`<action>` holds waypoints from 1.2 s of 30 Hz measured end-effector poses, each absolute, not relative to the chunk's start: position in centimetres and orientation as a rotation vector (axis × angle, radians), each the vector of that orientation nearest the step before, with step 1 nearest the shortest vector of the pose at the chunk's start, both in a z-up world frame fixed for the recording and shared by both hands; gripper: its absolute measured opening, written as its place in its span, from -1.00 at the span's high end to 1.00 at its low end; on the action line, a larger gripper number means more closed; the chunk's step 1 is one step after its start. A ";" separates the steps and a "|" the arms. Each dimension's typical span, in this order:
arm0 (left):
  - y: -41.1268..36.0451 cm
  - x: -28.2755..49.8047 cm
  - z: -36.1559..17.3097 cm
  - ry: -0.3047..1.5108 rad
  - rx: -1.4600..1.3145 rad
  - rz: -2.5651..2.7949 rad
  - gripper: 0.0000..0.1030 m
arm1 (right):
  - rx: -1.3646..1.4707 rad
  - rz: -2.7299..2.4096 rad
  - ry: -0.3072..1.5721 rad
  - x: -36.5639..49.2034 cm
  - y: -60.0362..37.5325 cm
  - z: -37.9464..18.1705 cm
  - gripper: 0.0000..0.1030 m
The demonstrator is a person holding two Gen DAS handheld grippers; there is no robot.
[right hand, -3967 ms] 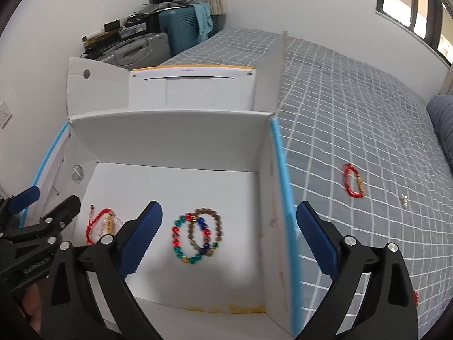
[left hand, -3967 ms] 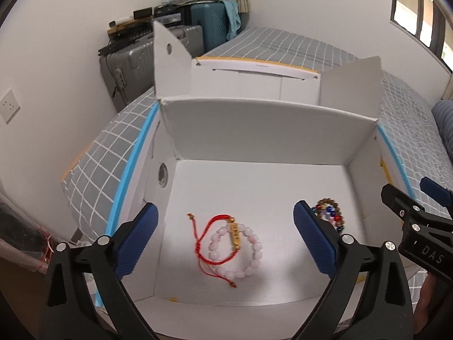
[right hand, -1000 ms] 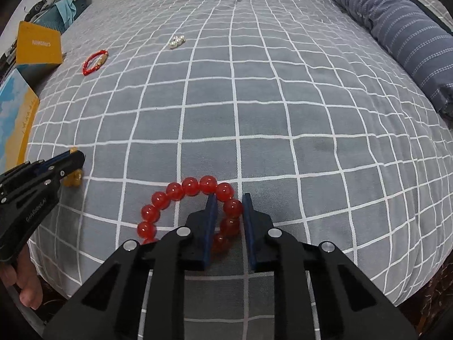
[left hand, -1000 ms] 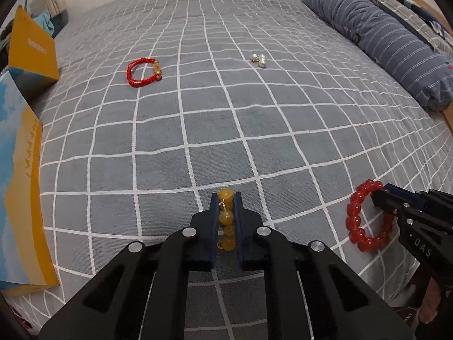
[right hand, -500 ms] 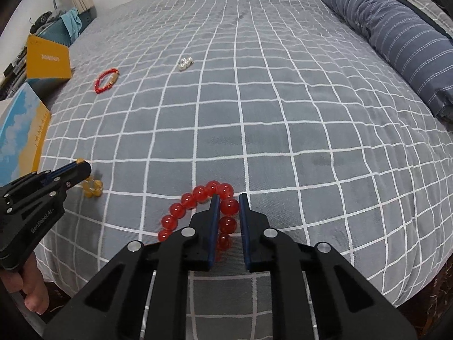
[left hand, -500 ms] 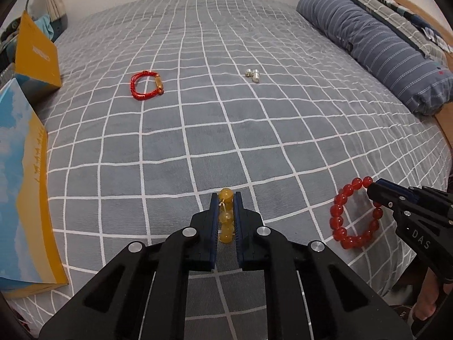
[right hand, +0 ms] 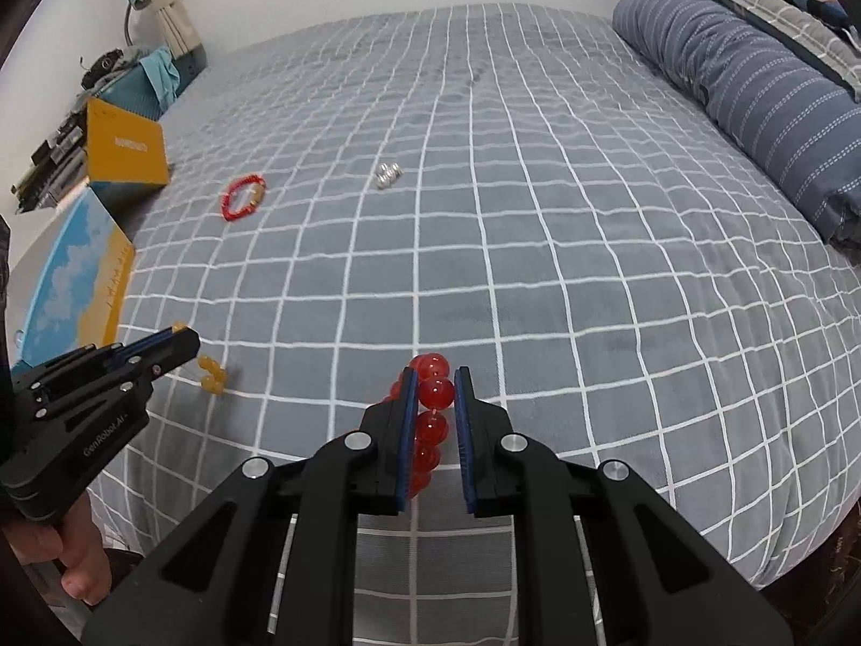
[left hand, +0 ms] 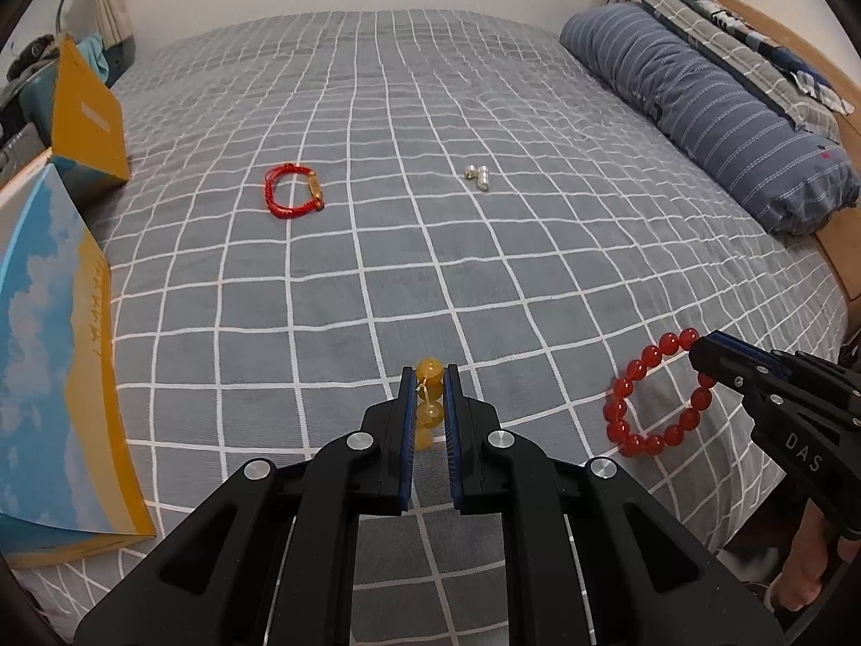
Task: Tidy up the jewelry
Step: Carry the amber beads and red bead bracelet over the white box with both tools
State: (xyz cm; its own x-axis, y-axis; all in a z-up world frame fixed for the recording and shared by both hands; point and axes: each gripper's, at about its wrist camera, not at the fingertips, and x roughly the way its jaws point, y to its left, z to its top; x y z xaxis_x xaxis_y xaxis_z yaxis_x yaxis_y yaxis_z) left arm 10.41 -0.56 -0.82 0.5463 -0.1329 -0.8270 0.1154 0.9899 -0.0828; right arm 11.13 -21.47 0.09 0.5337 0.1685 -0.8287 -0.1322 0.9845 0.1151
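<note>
My left gripper [left hand: 430, 377] is shut on a yellow bead bracelet [left hand: 429, 404] and holds it just above the grey checked bed [left hand: 430, 247]; the beads also show in the right wrist view [right hand: 211, 374]. My right gripper [right hand: 435, 377] is shut on a red bead bracelet [right hand: 433, 409], which hangs from its tips in the left wrist view [left hand: 654, 404]. A red cord bracelet [left hand: 290, 191] with a gold bar and a small cluster of silver beads [left hand: 479, 175] lie farther up the bed.
The blue and yellow box [left hand: 54, 350] stands at the left bed edge, with its yellow flap [left hand: 89, 118] raised behind. A striped blue pillow [left hand: 710, 107] lies along the right side. The bed's near edge drops off just below both grippers.
Both grippers have lifted their bracelets off the bed and pulled back a little. Four seconds ago both were open over the box.
</note>
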 end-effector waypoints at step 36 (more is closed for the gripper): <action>3.3 10.1 4.9 0.938 -0.008 -0.039 0.82 | 0.013 0.214 0.914 12.3 -15.7 5.6 0.75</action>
State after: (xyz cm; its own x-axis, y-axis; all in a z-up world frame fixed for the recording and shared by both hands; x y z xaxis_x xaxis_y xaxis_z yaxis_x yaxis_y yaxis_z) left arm 10.07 3.34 4.91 0.5904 -0.0373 -0.8063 0.0301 0.9993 -0.0242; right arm 12.32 -15.67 5.56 0.5907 0.1893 -0.7843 -0.1781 0.9787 0.1021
